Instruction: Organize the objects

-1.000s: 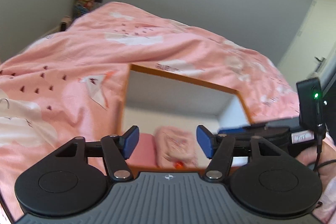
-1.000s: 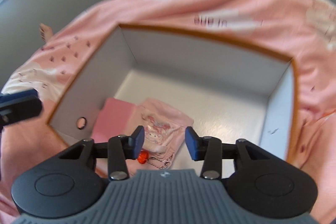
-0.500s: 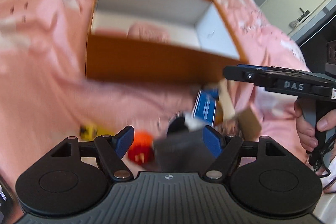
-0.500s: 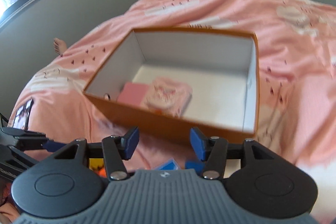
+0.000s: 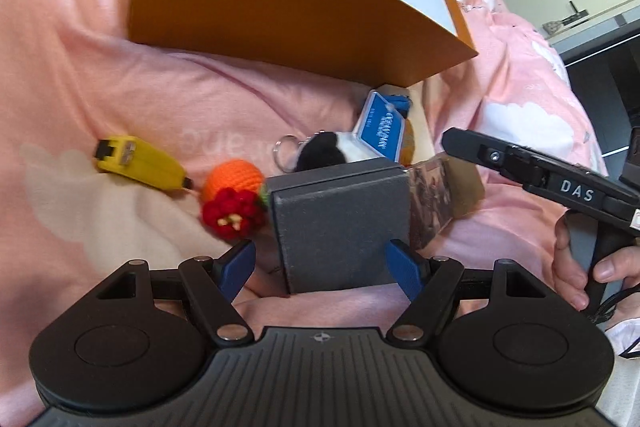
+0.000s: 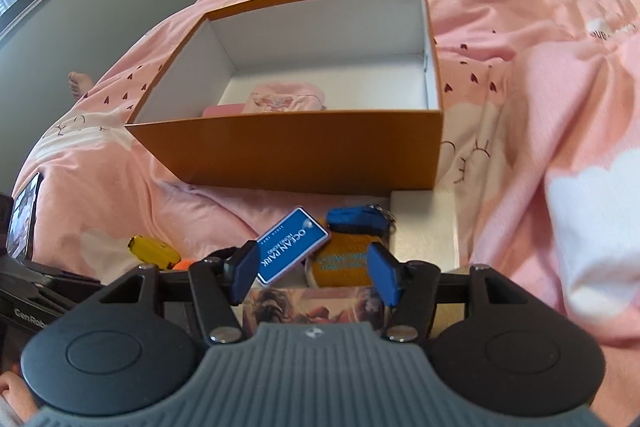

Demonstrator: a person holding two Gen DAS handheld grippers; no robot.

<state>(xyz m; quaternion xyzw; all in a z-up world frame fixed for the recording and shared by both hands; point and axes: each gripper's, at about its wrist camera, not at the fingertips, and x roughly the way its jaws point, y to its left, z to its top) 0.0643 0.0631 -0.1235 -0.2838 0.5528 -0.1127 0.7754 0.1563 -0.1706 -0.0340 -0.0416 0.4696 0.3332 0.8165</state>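
1. Objects for sorting lay loose on the pink bed, in front of the orange box (image 6: 304, 155); the left tool (image 5: 320, 263) stood wide apart astride the grey box (image 5: 340, 227), pads not yet pressing it.
2. Right tool (image 6: 312, 269), its jaws opening and empty, hung over the blue card (image 6: 292, 245) at 12 o'clock.
3. Both tools had swung down from the orange box to this pile a second earlier.
4. Judged: one item was stowed and the next pick was starting.
5. Yellow tape measure (image 5: 140, 167) and knitted orange (image 5: 234, 183) lay at 10 o'clock.
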